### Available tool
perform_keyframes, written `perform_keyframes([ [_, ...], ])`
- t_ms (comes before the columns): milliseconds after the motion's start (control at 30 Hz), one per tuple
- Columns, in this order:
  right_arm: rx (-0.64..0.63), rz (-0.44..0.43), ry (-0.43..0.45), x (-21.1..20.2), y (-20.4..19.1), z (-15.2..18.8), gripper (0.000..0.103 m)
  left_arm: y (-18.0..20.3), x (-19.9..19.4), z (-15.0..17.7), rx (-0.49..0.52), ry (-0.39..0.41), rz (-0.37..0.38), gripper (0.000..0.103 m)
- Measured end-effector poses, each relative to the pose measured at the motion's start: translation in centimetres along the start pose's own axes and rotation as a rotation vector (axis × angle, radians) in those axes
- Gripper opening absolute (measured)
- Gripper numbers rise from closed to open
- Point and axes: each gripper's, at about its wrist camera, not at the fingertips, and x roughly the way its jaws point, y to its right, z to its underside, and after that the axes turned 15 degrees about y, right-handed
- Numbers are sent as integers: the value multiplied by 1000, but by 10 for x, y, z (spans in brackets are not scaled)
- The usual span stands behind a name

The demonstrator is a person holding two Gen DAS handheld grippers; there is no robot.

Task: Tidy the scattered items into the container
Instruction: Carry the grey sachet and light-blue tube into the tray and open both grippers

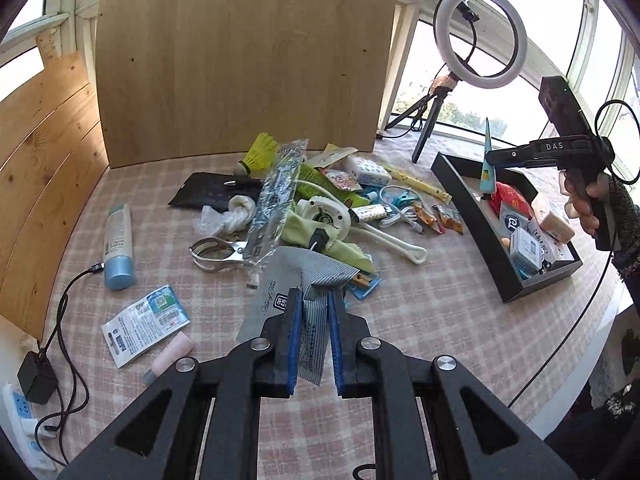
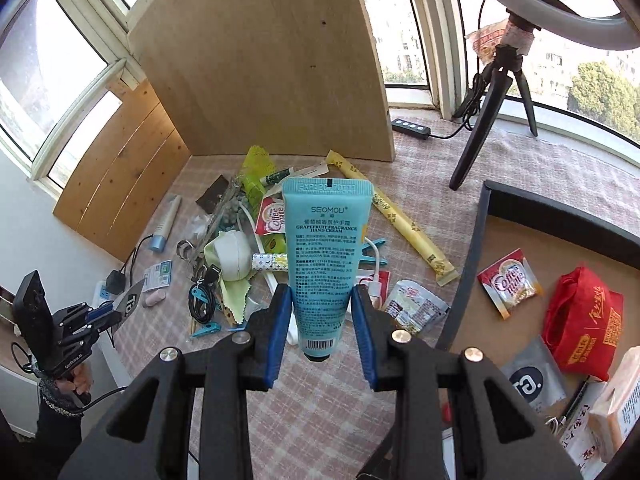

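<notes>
My left gripper (image 1: 314, 314) is shut on a grey striped tea sachet (image 1: 308, 276), held up over the checked tablecloth. In the right wrist view that left gripper (image 2: 120, 312) shows at the far left with the sachet (image 2: 131, 300) in it. My right gripper (image 2: 322, 312) is shut on a teal hand cream tube (image 2: 322, 248), crimped end pointing away. From the left wrist view, the right gripper (image 1: 490, 160) holds the tube (image 1: 488, 168) above the black tray (image 1: 468, 216). The tray (image 2: 470, 256) holds a red bag (image 2: 584, 312) and several sachets.
A pile of scattered items lies mid-table: a white mini fan (image 1: 324, 212), a yellow shuttlecock (image 1: 260, 154), a blue-and-white tube (image 1: 118, 244), metal clip (image 1: 212, 254), cables. A wooden board (image 1: 240, 60) stands behind. Ring light tripod (image 1: 430, 128) at back right, power strip (image 1: 20, 408) at left.
</notes>
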Motion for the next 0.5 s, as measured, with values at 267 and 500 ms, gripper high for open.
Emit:
perform_keyframes([
  [267,120,165,43,-55,90,12,30,132,65,-51,55,51,309,12],
  [500,173,217,76,-69,132,7,30,241,108,-79,161,56,465,12],
])
